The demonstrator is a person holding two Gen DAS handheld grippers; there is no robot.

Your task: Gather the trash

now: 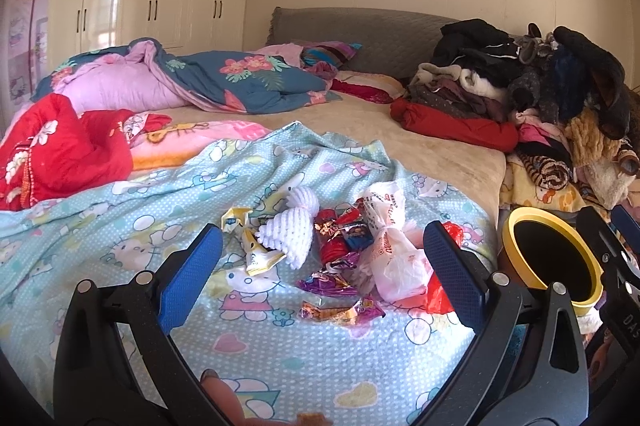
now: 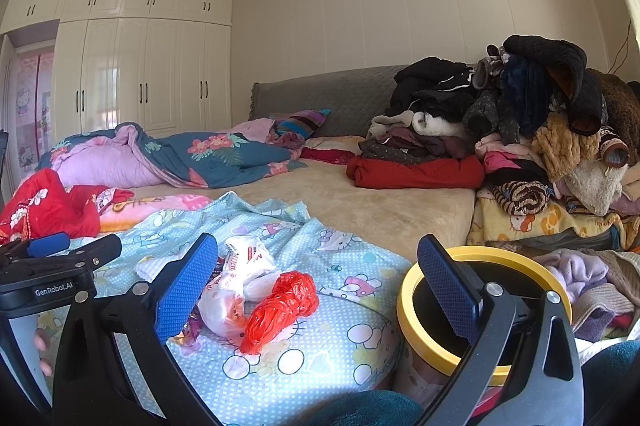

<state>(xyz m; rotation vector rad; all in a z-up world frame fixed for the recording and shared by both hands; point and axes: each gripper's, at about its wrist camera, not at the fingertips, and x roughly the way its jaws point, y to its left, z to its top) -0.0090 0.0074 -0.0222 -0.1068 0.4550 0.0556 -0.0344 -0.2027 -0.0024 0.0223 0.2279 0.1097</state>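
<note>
Trash lies in a heap on the light-blue Hello Kitty sheet [image 1: 120, 209]: a white knotted plastic bag [image 1: 394, 258], a red plastic bag [image 2: 280, 310], several foil snack wrappers [image 1: 340, 238], a yellow wrapper [image 1: 256, 250] and a white knitted piece [image 1: 292, 230]. A bin with a yellow rim [image 2: 412, 290] and dark inside stands beside the bed at the right; it also shows in the left wrist view [image 1: 516, 222]. My left gripper [image 1: 322, 250] is open and empty, just short of the heap. My right gripper [image 2: 318, 262] is open and empty, between the bags and the bin.
A pile of clothes [image 2: 520, 129] fills the right side of the bed. Quilts [image 1: 224, 77] and a red blanket [image 1: 60, 149] lie at the left. A grey headboard [image 2: 344, 97] and white wardrobes [image 2: 140, 73] stand behind.
</note>
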